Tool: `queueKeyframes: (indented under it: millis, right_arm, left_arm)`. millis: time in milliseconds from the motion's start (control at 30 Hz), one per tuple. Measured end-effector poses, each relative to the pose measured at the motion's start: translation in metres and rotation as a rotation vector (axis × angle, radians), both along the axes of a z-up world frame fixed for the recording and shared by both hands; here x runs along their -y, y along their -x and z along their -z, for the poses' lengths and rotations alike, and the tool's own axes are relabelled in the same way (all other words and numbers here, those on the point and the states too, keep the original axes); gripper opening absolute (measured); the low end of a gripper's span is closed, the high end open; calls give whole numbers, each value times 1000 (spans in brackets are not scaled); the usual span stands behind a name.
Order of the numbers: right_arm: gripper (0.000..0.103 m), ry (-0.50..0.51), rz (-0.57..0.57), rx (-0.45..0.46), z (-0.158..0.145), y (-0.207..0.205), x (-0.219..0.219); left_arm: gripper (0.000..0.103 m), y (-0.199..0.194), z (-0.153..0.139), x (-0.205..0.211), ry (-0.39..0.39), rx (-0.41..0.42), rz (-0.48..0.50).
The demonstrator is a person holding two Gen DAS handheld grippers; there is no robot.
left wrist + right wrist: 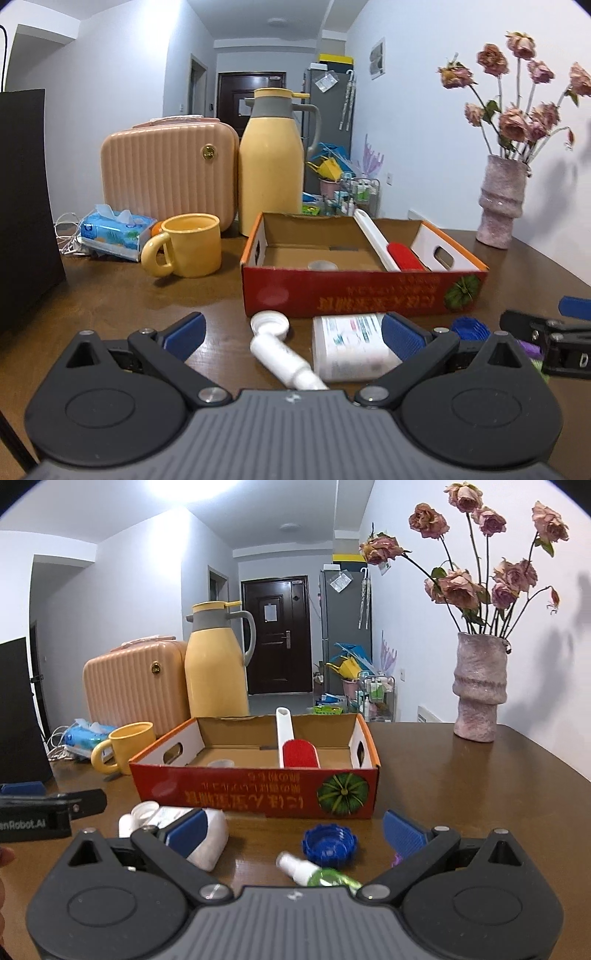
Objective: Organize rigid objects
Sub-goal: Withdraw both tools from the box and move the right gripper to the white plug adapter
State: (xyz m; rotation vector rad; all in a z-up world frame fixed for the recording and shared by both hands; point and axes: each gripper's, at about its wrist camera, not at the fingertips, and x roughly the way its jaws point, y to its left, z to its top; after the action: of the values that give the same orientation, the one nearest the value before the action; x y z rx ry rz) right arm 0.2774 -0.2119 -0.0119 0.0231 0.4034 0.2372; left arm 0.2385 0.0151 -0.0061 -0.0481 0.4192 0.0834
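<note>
A red cardboard box [354, 295] [258, 790] sits mid-table and holds a white-handled red lint brush [402, 254] [295, 749] and a small clear lid [322, 265]. My left gripper [291, 334] is open, with a white tube [280, 354] and a white labelled bottle [351, 347] lying between its fingers. My right gripper [293, 829] is open over a blue cap [330, 841] and a small green spray bottle [317, 875]. The white bottle [210, 834] lies behind its left finger.
A yellow mug [188, 245], yellow thermos jug [273, 162], pink case [170, 173] and tissue pack [114, 230] stand at the back left. A pink vase of dried roses [478, 686] stands at the back right. A black panel [26, 206] is on the left.
</note>
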Motion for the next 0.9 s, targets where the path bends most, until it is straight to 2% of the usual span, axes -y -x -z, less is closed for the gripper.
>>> queueKeyframes:
  millis: [200, 467, 667, 900]
  right_arm:
    - [102, 39, 10, 8, 3, 28, 2]
    - [102, 67, 30, -19, 16, 57, 8]
    - [102, 84, 28, -55, 29, 71, 10]
    - [101, 111, -30, -72, 33, 69, -5]
  left_arm:
    - [103, 27, 17, 7, -23, -26, 50]
    - [103, 46, 30, 4, 9, -58, 90]
    - [103, 50, 37, 2, 21, -72, 105]
    - [103, 48, 41, -3, 19, -88, 115]
